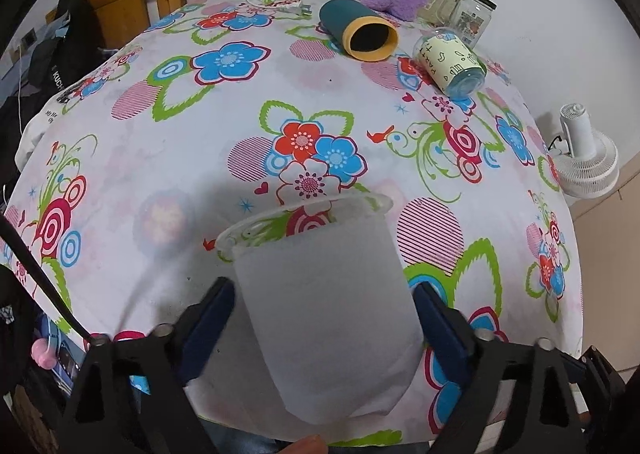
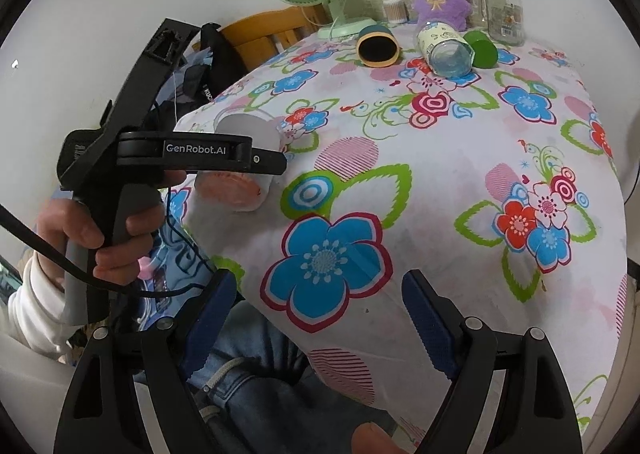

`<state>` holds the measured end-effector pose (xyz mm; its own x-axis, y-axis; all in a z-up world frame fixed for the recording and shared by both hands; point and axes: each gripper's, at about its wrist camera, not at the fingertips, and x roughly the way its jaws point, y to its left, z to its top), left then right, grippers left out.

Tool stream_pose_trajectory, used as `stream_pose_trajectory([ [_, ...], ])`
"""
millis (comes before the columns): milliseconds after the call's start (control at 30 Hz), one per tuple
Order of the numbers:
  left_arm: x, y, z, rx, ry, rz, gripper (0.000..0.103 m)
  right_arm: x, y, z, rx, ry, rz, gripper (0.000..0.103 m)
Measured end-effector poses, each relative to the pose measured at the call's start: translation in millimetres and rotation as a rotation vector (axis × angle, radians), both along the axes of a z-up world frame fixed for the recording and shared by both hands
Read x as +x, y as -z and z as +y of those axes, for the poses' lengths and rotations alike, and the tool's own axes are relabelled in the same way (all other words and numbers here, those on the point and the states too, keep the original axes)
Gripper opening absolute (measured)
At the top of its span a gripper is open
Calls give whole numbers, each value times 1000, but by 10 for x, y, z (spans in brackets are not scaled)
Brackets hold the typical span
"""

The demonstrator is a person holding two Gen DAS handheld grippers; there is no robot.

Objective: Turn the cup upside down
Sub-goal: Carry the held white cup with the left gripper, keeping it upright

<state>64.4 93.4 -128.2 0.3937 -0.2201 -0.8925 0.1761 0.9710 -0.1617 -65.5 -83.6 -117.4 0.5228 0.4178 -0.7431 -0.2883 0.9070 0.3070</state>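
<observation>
At lower centre of the left wrist view, the frosted cup (image 1: 328,318) sits gripped between the left gripper (image 1: 324,318) jaws, seemingly lifted and tilted above the desk (image 1: 180,158), not yet inverted, while the right gripper (image 2: 320,318) jaws gape empty

A frosted, matt plastic cup (image 1: 328,318) sits above a smooth printed cloth (image 1: 192,142).

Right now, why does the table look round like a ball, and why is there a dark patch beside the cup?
Left wrist view: the fisheye lens bulges the flowered tablecloth; the frosted translucent plastic cup and left gripper cast a soft grey shadow. Right wrist view: same bulge, black corners, and the cup looks smaller and blurrier.
</observation>
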Motion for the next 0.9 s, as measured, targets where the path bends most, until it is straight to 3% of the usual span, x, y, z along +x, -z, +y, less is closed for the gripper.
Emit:
stream_pose_trajectory([
  [200,-45,-43,0,19,9,-26,73,22,15,8,-1,1,-3,87],
  [500,-81,-250,17,75,78,-69,70,9,-27,75,15,-19,-28,87],
  [900,141,-616,71,184,260,30,70,24,-72,177,47,-51,-61,87],
])
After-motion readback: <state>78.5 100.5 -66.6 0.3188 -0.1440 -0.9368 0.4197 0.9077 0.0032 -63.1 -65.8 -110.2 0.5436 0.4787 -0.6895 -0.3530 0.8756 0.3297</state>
